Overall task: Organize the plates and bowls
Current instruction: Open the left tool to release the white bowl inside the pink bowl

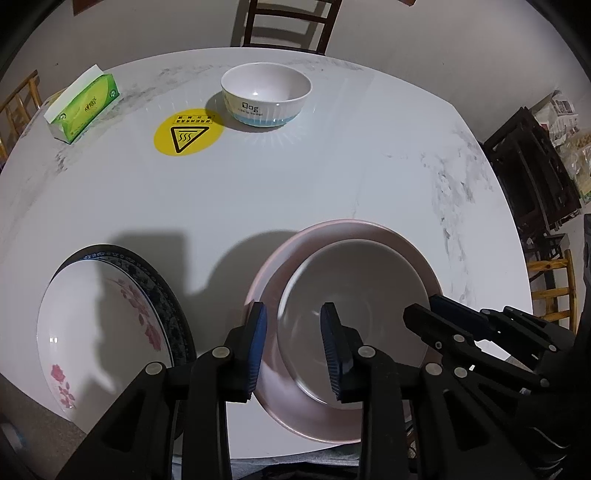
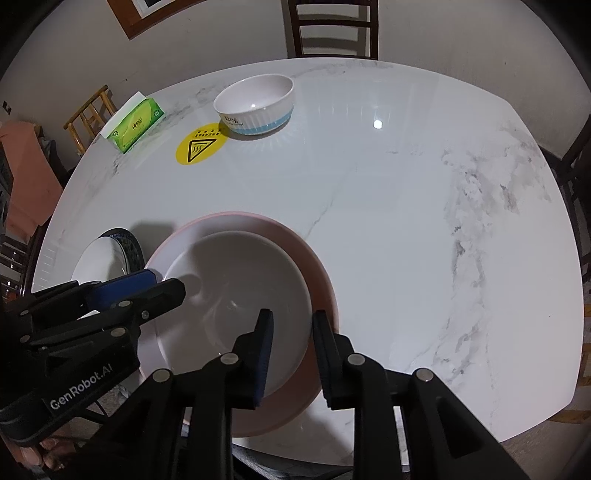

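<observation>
A grey-white bowl [image 1: 362,288] [image 2: 240,280] sits inside a pink plate [image 1: 275,271] [image 2: 320,266] near the table's front edge. My left gripper [image 1: 293,310] straddles their left rims, one pad outside the plate and one inside the bowl, with a gap showing; it is open. My right gripper [image 2: 292,315] straddles the right rims in the same way, pads apart from the bowl wall, open. To the left a white floral plate [image 1: 103,325] [image 2: 98,258] lies on a dark blue patterned plate [image 1: 173,306]. A white ribbed bowl with a blue band [image 1: 266,96] [image 2: 255,105] stands at the far side.
The round white marble table [image 1: 332,177] also carries a green tissue box [image 1: 85,107] [image 2: 135,123] and a yellow warning sticker [image 1: 188,131] [image 2: 201,146]. A dark wooden chair [image 1: 288,26] [image 2: 332,29] stands behind the table. Wooden furniture lines the right side.
</observation>
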Demonstrator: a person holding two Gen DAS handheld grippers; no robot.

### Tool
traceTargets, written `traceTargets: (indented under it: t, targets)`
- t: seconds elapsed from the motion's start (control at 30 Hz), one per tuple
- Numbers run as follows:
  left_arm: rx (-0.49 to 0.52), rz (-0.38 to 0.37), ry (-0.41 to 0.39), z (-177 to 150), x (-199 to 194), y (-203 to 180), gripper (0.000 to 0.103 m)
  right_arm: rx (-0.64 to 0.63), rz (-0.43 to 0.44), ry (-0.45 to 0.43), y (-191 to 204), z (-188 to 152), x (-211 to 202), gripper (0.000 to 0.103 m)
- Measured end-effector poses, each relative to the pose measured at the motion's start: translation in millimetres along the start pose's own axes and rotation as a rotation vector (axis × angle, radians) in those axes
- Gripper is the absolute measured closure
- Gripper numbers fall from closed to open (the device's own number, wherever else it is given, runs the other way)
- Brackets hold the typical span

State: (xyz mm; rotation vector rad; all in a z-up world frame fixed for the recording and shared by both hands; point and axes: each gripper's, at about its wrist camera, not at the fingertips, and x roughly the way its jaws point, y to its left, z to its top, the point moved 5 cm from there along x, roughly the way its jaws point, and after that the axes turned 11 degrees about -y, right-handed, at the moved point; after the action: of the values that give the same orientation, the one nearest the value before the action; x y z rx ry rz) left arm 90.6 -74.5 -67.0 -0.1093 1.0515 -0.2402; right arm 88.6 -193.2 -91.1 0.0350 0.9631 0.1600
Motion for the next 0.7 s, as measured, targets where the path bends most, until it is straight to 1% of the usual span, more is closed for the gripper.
traceTargets:
  t: [0.13, 0.3, 0.5, 0.57, 0.63, 0.7]
  targets:
    - [0.000, -0.004, -0.018, 2.4, -2.6, 1.9, 0.076, -0.024, -0.024, -0.036, -0.6, 4.4, -5.6, 0.080]
    - [-0.008, -0.013, -0.034, 6.5, -5.5, 4.2, 0.076, -0.030, -0.020, -0.061, -2.7, 11.7, -10.7, 0.080]
    - [-0.004, -0.041, -0.078, 15.3, -15.8, 2.9, 0.074, -0.031, -0.012, -0.092, -7.0, 21.5, -14.0, 0.080]
    - [-0.001, -0.038, -0.099, 19.2, -19.3, 3.1, 0.073, -0.037, -0.018, -0.096, -8.4, 24.1, -13.7, 0.080]
    - [-0.005, -0.034, -0.107, 22.0, -19.8, 5.2, 0.070, -0.045, -0.020, -0.101, -9.4, 26.3, -13.0, 0.080]
    - [-0.009, -0.024, -0.113, 24.8, -19.2, 8.4, 0.069, -0.049, -0.016, -0.107, -11.4, 30.0, -12.1, 0.080]
